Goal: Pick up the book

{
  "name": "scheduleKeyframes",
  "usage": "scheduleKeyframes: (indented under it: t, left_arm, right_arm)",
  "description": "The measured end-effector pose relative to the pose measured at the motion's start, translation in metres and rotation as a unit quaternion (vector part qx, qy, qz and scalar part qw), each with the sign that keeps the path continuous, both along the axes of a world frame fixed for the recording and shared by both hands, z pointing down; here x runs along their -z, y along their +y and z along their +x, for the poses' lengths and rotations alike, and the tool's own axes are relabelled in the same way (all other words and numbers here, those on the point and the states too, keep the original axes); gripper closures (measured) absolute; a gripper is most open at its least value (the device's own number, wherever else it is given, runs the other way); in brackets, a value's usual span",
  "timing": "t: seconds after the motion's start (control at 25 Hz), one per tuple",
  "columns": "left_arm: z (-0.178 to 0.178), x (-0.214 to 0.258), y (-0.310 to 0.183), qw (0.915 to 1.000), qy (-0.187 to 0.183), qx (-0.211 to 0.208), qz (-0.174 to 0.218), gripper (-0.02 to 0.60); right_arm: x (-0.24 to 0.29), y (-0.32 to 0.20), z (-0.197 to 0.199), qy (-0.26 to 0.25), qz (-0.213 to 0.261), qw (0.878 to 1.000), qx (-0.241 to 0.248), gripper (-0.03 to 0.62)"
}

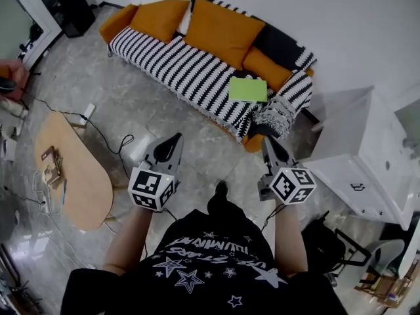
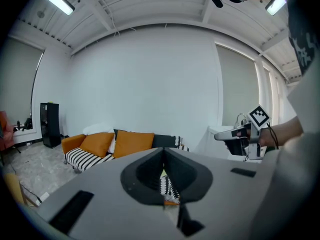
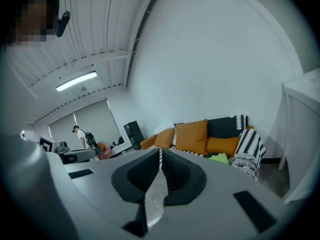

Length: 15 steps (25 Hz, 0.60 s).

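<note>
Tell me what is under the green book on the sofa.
The green book lies flat on the black-and-white striped cover of the sofa. The patch directly beneath it is covered by the book, so nothing there can be checked.

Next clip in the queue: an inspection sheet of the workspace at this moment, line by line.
Surface: sofa with a black-and-white striped cover; grey floor in front.
Job's things: green book lies flat on the seat, toward the head view's right, untouched.
Clutter: orange cushions along the backrest; small items on the wooden table.
Grippers: left gripper and right gripper both shut, empty, over the floor short of the sofa.
Cables: black cable on the floor beside the table.
Surroundings: white cabinet at right; black unit far left.
</note>
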<state>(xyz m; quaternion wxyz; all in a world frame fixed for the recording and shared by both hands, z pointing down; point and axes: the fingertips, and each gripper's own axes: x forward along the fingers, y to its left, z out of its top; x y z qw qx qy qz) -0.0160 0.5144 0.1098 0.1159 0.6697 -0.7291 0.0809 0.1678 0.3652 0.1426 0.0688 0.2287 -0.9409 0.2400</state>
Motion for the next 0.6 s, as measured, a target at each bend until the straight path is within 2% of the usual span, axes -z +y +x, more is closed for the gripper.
scheduleKeyframes:
  t: [0.44,0.6]
  left_arm:
    - [-0.016,0.000,-0.090,0.9994,0.006,0.034,-0.001,0.577]
    - [-0.009,0.001,-0.112,0.9997,0.003,0.026,-0.001,0.577]
  right_arm:
    - [-0.009,-0.096,-0.028,0.002,-0.006,0.999,0.036,0.562]
    - [-0.009,-0.114,-0.031,-0.005,-0.010,0.999,0.038,0.562]
